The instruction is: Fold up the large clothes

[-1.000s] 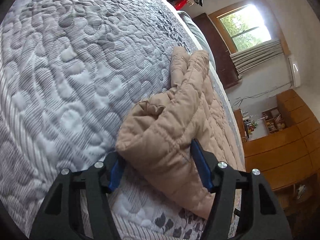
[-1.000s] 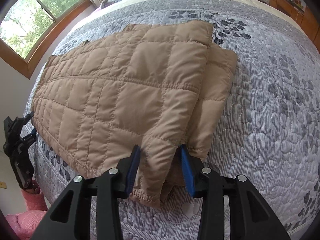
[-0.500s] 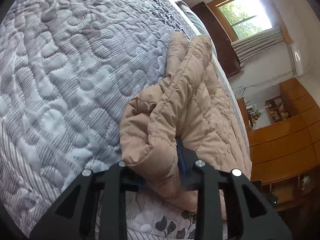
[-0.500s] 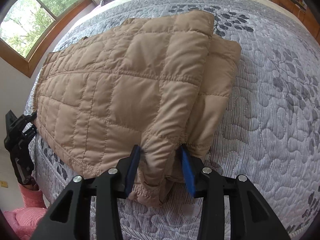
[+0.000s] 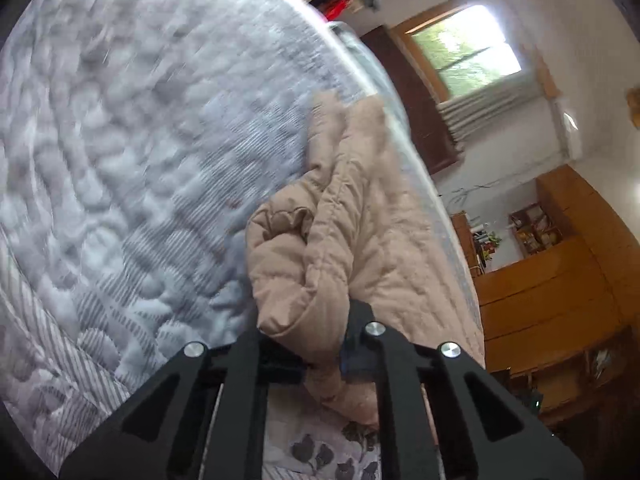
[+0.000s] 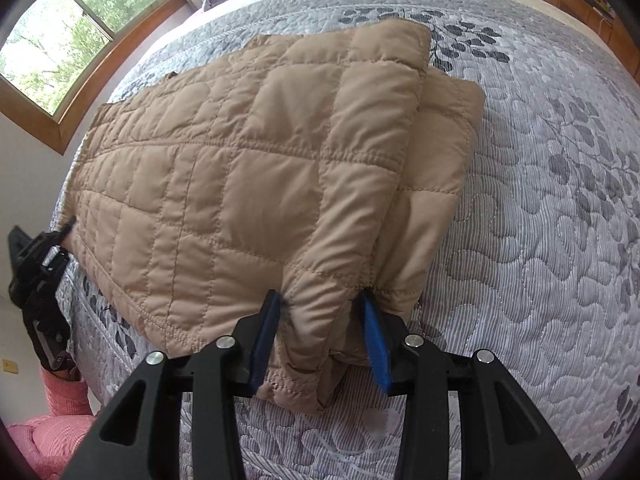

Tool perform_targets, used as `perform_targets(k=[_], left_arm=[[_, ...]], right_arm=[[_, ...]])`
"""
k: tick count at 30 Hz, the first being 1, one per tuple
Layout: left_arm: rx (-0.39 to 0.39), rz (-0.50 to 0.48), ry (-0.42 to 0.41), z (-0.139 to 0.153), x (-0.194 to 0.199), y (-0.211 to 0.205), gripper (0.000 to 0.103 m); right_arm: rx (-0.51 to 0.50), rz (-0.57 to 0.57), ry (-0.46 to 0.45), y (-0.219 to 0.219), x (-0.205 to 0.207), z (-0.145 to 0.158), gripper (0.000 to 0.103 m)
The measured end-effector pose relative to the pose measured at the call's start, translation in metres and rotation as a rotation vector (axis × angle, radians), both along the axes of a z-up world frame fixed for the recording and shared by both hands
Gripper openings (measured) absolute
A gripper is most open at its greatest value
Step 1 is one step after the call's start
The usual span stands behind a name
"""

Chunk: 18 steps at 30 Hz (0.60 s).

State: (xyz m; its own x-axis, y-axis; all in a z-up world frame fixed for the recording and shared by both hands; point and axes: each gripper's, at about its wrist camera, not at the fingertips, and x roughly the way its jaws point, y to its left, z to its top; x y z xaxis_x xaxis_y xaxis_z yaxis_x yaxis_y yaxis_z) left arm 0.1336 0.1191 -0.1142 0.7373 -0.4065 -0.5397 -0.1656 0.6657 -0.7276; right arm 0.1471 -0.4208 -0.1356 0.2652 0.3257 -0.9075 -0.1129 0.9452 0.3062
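Since a second ago the left gripper point(image 5: 320, 344) has been closing its jaws, and they now pinch a bunched corner of the tan quilted jacket point(image 6: 256, 184). At 6 o'clock in the right wrist view, the right gripper point(image 6: 320, 332) clamps the jacket's near corner between blue pads point(image 6: 376, 344). Folded over itself, the jacket lies on the grey quilted bedspread point(image 6: 540, 240), reaching toward 10 o'clock.

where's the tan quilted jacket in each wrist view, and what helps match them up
Left wrist: the tan quilted jacket runs up the centre, its near end pinched in the left gripper.
Right wrist: the jacket fills the middle, its near corner clamped in the right gripper.
Shared landmark: the wood-framed window.
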Motion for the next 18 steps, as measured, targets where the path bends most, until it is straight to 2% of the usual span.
perform_targets(k=[5,8,12,18], left_arm=[[0.094,-0.108,-0.169,0.057,-0.011,-0.028,0.008],[0.199,-0.207,-0.254,0.087,-0.012,-0.062,0.008],[0.272,-0.369,-0.334,0.107,-0.007,-0.116,0.008],[0.313,-0.573,-0.357,0.107,-0.006,-0.187,0.009]], right_arm=[[0.000,-0.003,0.005,0.002,0.002,0.001,0.041],[-0.006,-0.006,0.000,0.001,0.004,0.001,0.041],[-0.008,-0.010,-0.001,0.003,0.003,0.001,0.041],[-0.003,-0.016,-0.001,0.003,0.001,0.000,0.041]])
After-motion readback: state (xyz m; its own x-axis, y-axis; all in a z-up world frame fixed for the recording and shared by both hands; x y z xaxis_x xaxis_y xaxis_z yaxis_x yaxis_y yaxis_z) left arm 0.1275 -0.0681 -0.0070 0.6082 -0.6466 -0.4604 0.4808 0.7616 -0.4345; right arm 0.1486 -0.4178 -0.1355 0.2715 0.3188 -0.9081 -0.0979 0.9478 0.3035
